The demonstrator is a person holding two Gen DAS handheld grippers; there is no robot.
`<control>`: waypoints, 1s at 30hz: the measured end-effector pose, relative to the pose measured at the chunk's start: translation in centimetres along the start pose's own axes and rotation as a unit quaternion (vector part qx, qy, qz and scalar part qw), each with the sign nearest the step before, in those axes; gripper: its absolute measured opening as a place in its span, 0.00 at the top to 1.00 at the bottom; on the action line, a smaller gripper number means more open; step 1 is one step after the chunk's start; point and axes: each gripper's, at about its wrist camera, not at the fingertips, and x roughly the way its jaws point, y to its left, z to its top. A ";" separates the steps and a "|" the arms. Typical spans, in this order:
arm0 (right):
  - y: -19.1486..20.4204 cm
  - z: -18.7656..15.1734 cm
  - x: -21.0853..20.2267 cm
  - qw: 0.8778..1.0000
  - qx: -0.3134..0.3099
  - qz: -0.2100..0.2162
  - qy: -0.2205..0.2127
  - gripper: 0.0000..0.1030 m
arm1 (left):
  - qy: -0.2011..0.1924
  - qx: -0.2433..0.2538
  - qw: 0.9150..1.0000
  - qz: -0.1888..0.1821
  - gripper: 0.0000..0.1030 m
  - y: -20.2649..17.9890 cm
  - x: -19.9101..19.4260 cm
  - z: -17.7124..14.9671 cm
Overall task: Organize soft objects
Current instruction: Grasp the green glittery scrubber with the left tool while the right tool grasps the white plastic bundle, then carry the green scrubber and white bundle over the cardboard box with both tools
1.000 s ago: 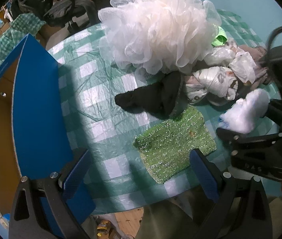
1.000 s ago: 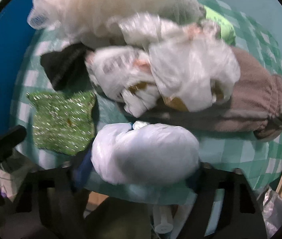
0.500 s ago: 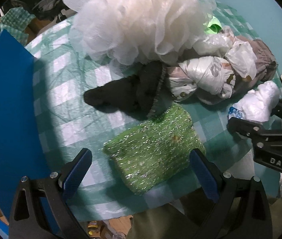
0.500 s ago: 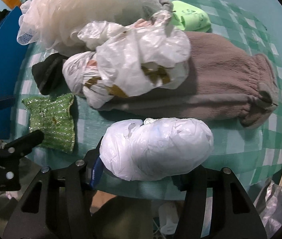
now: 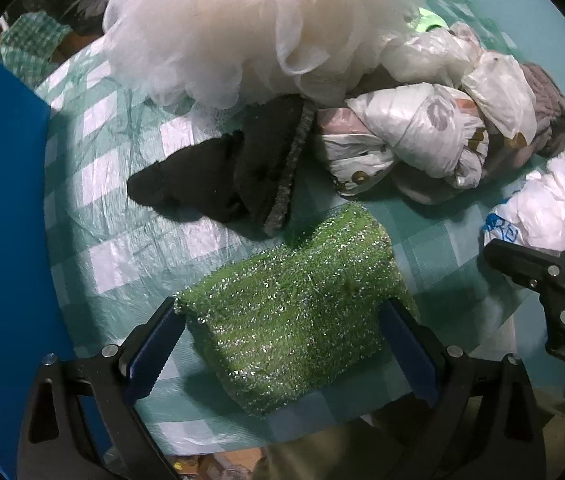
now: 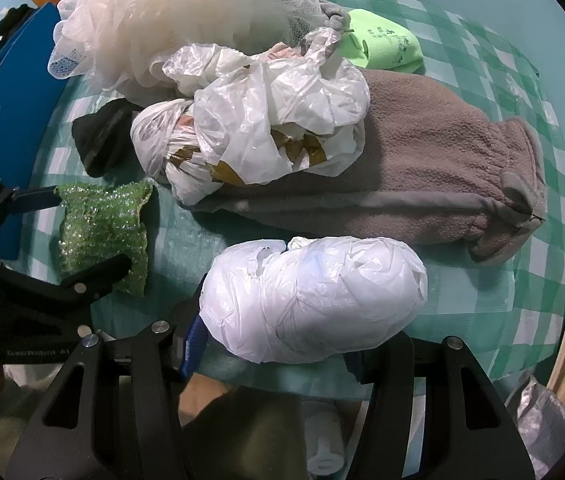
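The left gripper [image 5: 282, 344] points down at the table, its two blue-padded fingers [image 5: 154, 344] standing spread on either side of the green glitter sponge [image 5: 294, 312]; the sponge lies flat on the green-and-white checked tablecloth [image 5: 122, 208] between the pads, and whether the pads press on it cannot be told from these views (the left pad appears to meet the sponge's corner). The right gripper [image 6: 278, 344] holds the white plastic bag bundle [image 6: 314, 300] between its fingers, with the blue pad of the left finger against the bundle's side; the jaws stand partly closed around it. In the left wrist view the same bundle appears at the right edge with blue print on it, carried in the black frame of the right gripper. The remaining soft items lie in a pile on the far part of the table: a large white mesh bath pouf [image 5: 250, 20], a black sock [image 5: 226, 176] just beyond the sponge, crumpled translucent plastic bags [image 6: 266, 120] resting on a brown fleece garment [image 6: 434, 176], and a folded lime-green cloth [image 6: 382, 46] behind them. A blue panel [image 5: 2, 240] stands along the table's left edge. The sponge and the bundle lie well apart, each near the table's front edge.
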 end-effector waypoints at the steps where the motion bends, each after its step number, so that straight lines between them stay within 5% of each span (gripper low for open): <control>1: 0.0 -0.2 -0.3 1.000 -0.001 0.000 -0.001 0.45 | -0.001 -0.007 1.000 -0.012 0.09 0.2 0.0 -0.1; 5: -0.2 -0.5 -1.3 1.000 -0.002 0.005 -0.003 0.45 | -0.023 -0.013 1.000 -0.010 0.25 0.6 -0.5 -0.9; 7: -0.1 -0.4 -1.6 1.000 -0.002 0.009 -0.004 0.45 | -0.033 -0.013 0.999 -0.011 0.42 0.6 -0.8 -1.2; 9: 0.0 -0.1 -1.9 1.000 -0.003 0.014 -0.005 0.46 | -0.035 -0.010 0.999 -0.019 0.69 0.7 -1.1 -1.5; 11: 0.2 0.1 -2.3 1.000 -0.006 0.019 -0.008 0.46 | -0.033 -0.005 0.999 -0.030 0.84 0.4 -1.2 -1.7; 30: 2.4 1.6 -6.9 0.997 -0.044 0.027 -0.049 0.47 | -0.090 0.011 0.996 -0.023 0.88 1.3 -8.4 -1.7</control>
